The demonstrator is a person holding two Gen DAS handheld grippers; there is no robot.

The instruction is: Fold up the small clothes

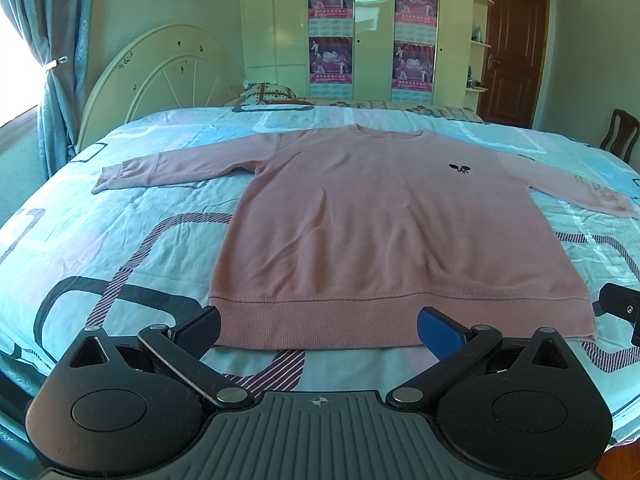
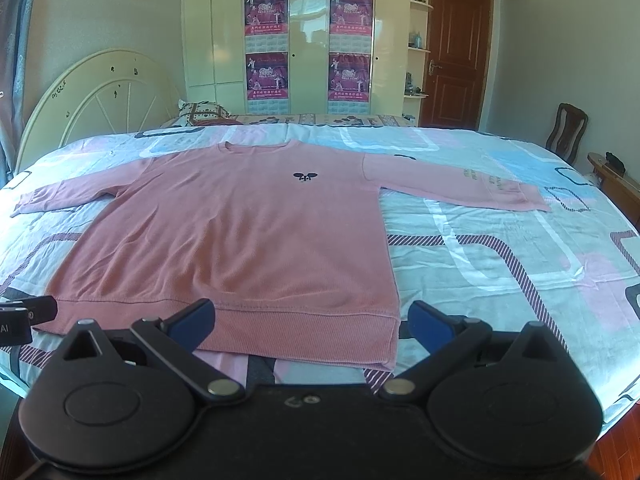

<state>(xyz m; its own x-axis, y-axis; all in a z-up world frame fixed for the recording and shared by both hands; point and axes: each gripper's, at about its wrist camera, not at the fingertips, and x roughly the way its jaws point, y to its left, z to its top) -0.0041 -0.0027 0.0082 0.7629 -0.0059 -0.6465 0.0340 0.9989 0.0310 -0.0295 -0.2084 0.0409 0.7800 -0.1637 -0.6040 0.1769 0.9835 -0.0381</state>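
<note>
A pink long-sleeved sweater [image 1: 380, 216] lies flat and face up on the bed, sleeves spread out to both sides, hem nearest me. It also shows in the right wrist view [image 2: 240, 232], with a small dark emblem [image 2: 305, 177] on the chest. My left gripper [image 1: 318, 330] is open and empty, its fingers straddling the left part of the hem just above it. My right gripper [image 2: 310, 326] is open and empty at the hem's right corner. The right gripper's edge shows in the left wrist view [image 1: 620, 308].
The bed [image 1: 100, 248] has a patterned blue, pink and white cover. A cream headboard [image 1: 160, 76] stands at the left, a pillow [image 1: 268, 92] behind the sweater. A wardrobe with posters [image 2: 308, 44], a brown door [image 2: 456, 60] and a wooden chair [image 2: 566, 132] stand beyond.
</note>
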